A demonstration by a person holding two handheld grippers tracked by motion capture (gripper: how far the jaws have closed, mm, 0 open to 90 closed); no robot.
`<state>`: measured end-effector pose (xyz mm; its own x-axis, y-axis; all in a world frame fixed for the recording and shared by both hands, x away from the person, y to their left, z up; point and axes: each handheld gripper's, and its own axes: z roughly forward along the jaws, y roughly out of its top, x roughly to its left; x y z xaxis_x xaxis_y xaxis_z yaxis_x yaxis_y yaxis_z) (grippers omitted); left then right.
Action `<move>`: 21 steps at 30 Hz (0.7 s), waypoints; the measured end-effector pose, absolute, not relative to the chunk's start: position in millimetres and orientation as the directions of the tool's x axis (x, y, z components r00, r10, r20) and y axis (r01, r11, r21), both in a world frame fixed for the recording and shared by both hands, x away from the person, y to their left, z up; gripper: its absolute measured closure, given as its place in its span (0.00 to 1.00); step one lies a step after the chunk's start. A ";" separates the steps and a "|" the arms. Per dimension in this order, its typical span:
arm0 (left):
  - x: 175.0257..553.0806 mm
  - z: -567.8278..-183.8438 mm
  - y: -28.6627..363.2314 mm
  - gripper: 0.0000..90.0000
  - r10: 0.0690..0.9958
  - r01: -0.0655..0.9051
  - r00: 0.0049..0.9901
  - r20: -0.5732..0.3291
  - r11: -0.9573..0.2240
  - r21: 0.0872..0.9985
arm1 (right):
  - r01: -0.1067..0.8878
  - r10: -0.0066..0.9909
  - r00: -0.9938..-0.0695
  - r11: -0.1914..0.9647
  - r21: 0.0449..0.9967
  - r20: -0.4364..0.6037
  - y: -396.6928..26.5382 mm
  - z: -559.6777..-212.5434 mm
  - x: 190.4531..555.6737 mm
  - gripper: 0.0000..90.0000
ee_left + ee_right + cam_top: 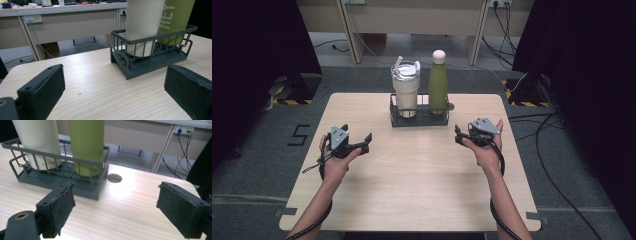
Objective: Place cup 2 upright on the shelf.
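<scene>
Standing in wire rack (419,119), tumbler (405,88), green bottle (438,86)

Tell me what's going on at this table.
A person sits at a wooden table with a hand-held gripper in each hand. The left hand-held gripper and the right hand-held gripper both stand open and hold nothing, one on each side of a dark wire rack. In the rack stand a cream tumbler and a green bottle, side by side. Neither has been touched yet.

green bottle (438,89) and cream tumbler (405,88) upright in wire basket (419,119)
</scene>
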<state>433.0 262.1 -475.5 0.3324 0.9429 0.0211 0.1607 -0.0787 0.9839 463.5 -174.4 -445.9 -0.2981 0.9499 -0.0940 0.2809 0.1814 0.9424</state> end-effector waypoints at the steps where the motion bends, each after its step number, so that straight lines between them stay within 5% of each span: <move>1: 433.0 -475.6 262.0 0.03 0.943 0.161 0.333 0.021 -0.079 0.984 | 0.282 0.950 -0.297 0.182 0.942 -0.094 -176.2 -446.9 461.7 0.15; 21: 433.3 -477.2 262.3 0.03 0.944 0.166 0.330 0.022 -0.080 0.983 | 0.299 0.955 -0.274 0.197 0.934 -0.113 -197.8 -469.0 428.6 0.16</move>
